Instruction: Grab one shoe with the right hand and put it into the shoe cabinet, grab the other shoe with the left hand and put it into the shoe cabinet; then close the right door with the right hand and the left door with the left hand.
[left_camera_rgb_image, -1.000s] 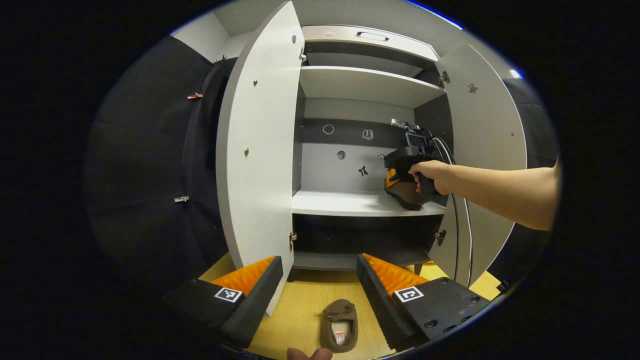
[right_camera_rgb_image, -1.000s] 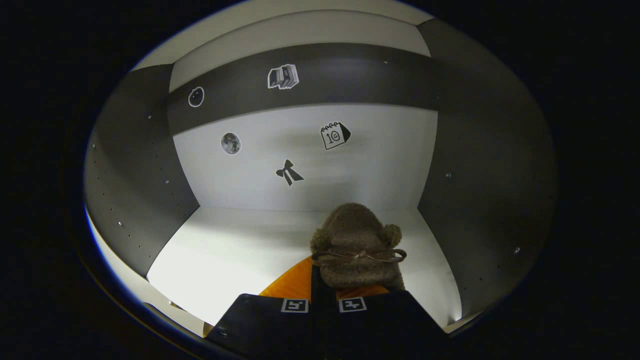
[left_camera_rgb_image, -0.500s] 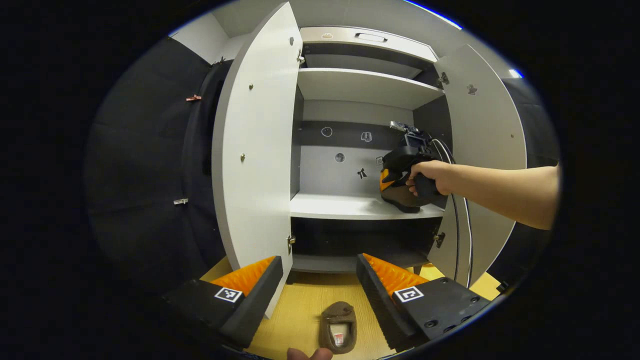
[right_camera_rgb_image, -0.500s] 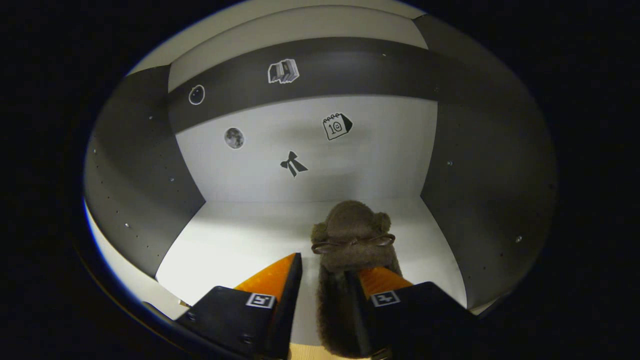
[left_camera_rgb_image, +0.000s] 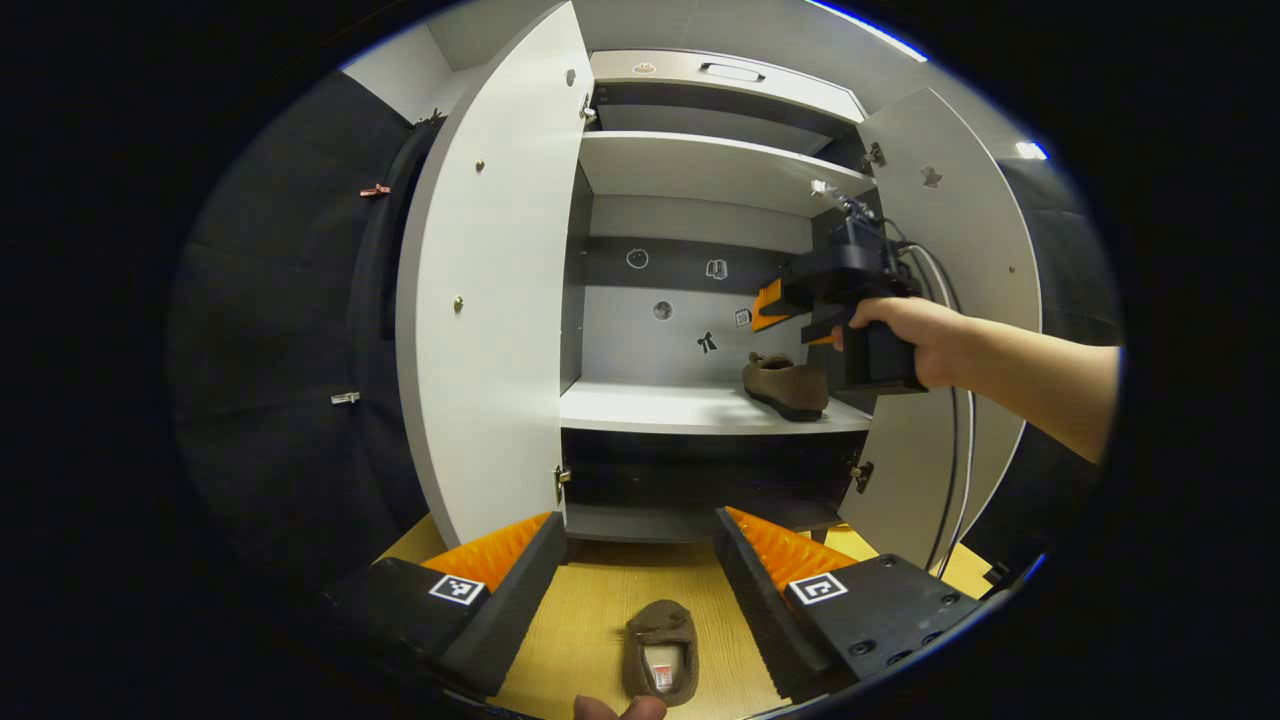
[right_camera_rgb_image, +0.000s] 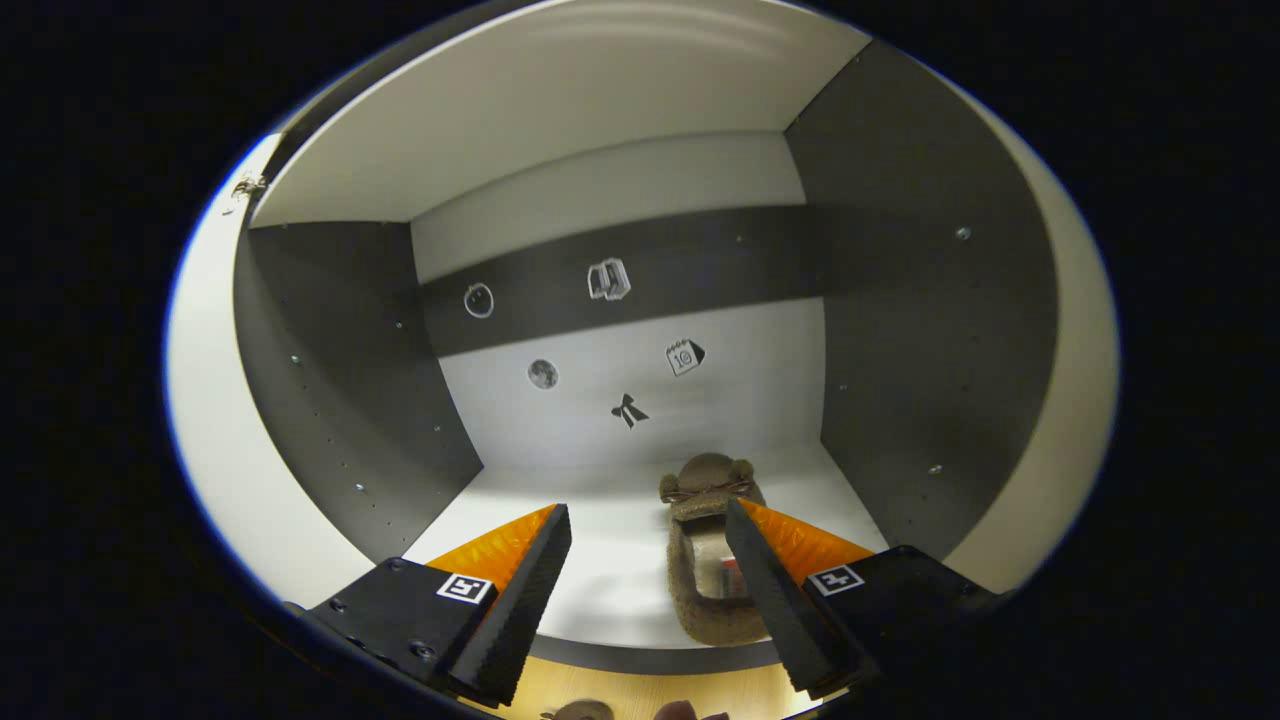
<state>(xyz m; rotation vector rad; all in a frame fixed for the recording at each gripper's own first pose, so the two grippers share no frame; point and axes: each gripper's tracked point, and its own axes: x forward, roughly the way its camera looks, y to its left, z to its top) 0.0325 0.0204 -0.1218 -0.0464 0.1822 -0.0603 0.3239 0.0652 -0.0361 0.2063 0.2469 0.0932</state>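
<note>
On floor before cabinet (left_camera_rgb_image: 700, 165): second shoe (left_camera_rgb_image: 661, 666), soft, light, likely limp | best pinched at heel rim | left gripper (left_camera_rgb_image: 640, 580) wide, empty | right gripper (right_camera_rgb_image: 648, 585) wide, above first shoe (right_camera_rgb_image: 712, 560) on shelf (left_camera_rgb_image: 650, 405)

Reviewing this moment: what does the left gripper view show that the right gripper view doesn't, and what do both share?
Left gripper view: the cabinet's two open doors, left door and right door, the hand holding the right gripper, the upper shelf, and the left gripper open above the wooden floor.

Right gripper view: the placed shoe's opening from behind, between its open fingers.

Both: that shoe on the middle shelf, the back-wall stickers, and the second shoe on the floor.
</note>
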